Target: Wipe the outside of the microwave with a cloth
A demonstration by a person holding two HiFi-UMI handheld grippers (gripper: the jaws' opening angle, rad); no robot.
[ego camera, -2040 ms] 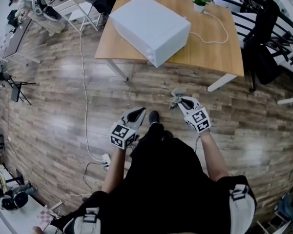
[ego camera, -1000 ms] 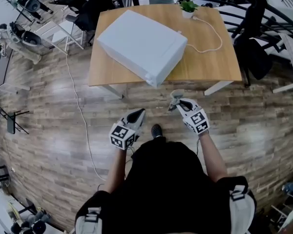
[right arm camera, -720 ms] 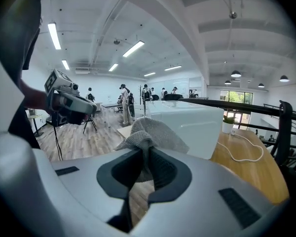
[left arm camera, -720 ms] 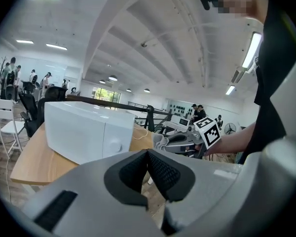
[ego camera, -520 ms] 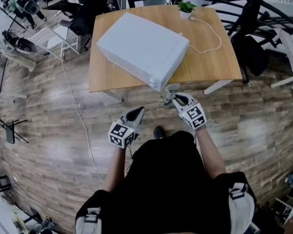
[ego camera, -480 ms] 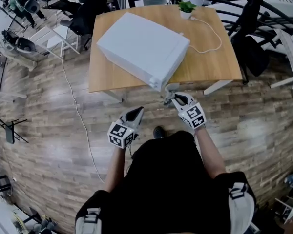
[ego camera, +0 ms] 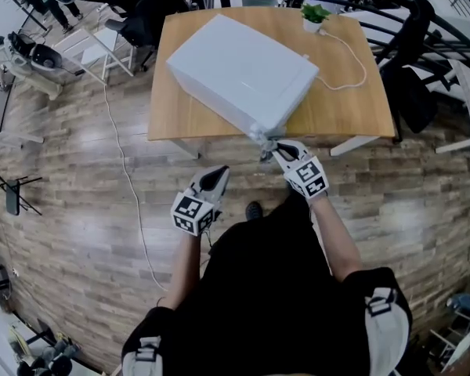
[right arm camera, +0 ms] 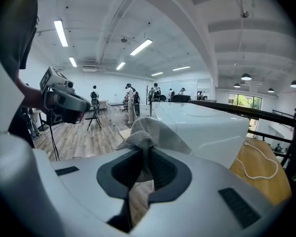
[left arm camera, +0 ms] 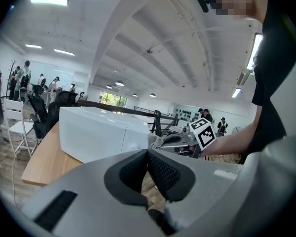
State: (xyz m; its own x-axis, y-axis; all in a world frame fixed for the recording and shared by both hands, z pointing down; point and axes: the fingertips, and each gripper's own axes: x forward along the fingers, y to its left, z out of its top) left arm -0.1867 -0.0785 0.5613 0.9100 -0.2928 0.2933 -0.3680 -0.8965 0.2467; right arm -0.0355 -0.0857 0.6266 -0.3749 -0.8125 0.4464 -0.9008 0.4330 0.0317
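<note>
On the wooden table (ego camera: 345, 104) stands the microwave (ego camera: 239, 73), near the right gripper (right arm camera: 144, 157), whose jaws pinch the grey cloth (right arm camera: 144, 130). The left gripper (left arm camera: 147, 157) is closed on nothing. Best, I think, to lay the cloth flat on the near corner and press lightly.

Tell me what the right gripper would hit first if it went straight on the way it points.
Probably the microwave, at its near corner, with the clamped cloth touching first. Depth is unclear, but it looks close ahead.
</note>
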